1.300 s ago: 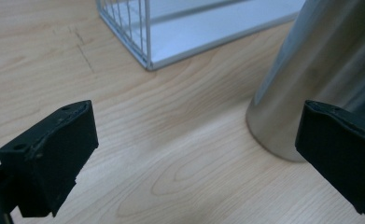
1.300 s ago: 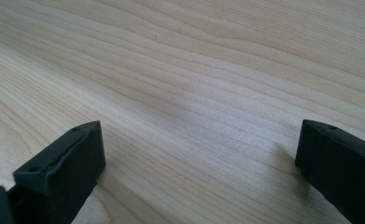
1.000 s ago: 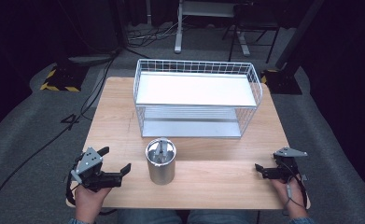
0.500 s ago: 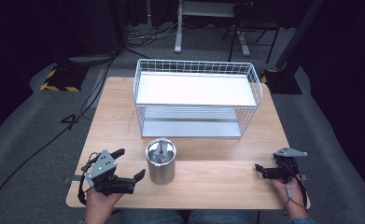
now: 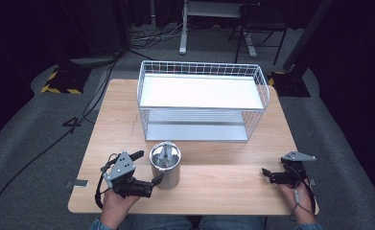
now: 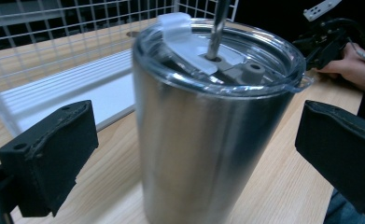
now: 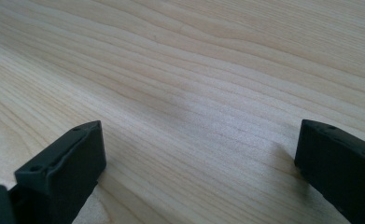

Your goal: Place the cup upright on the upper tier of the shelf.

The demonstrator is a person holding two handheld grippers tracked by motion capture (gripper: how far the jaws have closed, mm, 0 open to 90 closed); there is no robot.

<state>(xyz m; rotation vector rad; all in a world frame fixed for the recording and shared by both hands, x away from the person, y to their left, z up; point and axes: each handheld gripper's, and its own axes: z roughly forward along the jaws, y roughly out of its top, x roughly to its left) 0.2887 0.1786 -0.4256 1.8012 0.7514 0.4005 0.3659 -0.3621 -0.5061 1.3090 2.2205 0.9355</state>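
Pale wooden table [image 5: 223, 182] carries a steel tumbler [image 5: 165, 164] just in front of the wire basket [image 5: 202, 103]. Flanking the tumbler, the left gripper [image 5: 146, 168] stands wide open, pads clear of its sides. Well right of the tumbler, the right gripper [image 5: 267, 175] rests open and empty.

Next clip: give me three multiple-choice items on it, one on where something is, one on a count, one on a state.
1. The steel tumbler stands: A) inside the wire basket B) on the table in front of the wire basket C) on the floor
2. Straws in its lid: A) none B) one C) three
3. The left gripper is: A) open around the tumbler B) shut on it C) lying on the floor

B: it stands on wood near the basket's front.
B: a single metal straw rises through the lid.
A: both jaws flank the tumbler with gaps.
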